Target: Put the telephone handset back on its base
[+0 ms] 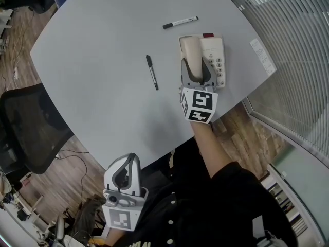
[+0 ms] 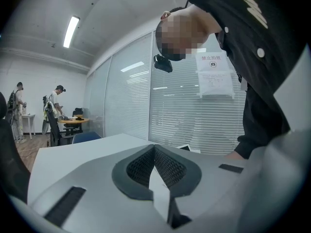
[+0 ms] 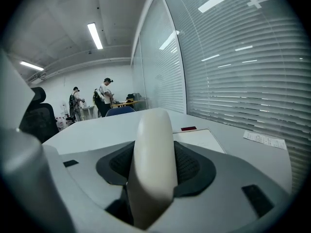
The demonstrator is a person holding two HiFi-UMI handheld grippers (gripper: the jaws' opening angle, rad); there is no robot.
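Observation:
A beige telephone handset (image 1: 190, 50) lies lengthwise over the left side of the white phone base (image 1: 216, 55), near the table's right edge. My right gripper (image 1: 196, 68) is shut on the handset's near end. In the right gripper view the handset (image 3: 153, 164) fills the gap between both dark pads, with the base (image 3: 201, 140) just behind it. I cannot tell whether the handset touches the base. My left gripper (image 1: 128, 162) hangs off the table's near edge, shut with nothing in it; its tips (image 2: 154, 152) meet.
Two black markers lie on the grey table (image 1: 103, 45): one (image 1: 152, 72) left of the phone, one (image 1: 180, 22) behind it. A paper slip (image 1: 262, 55) is near the right edge. A black office chair (image 1: 25, 133) stands at the left. Glass walls with blinds run along the right.

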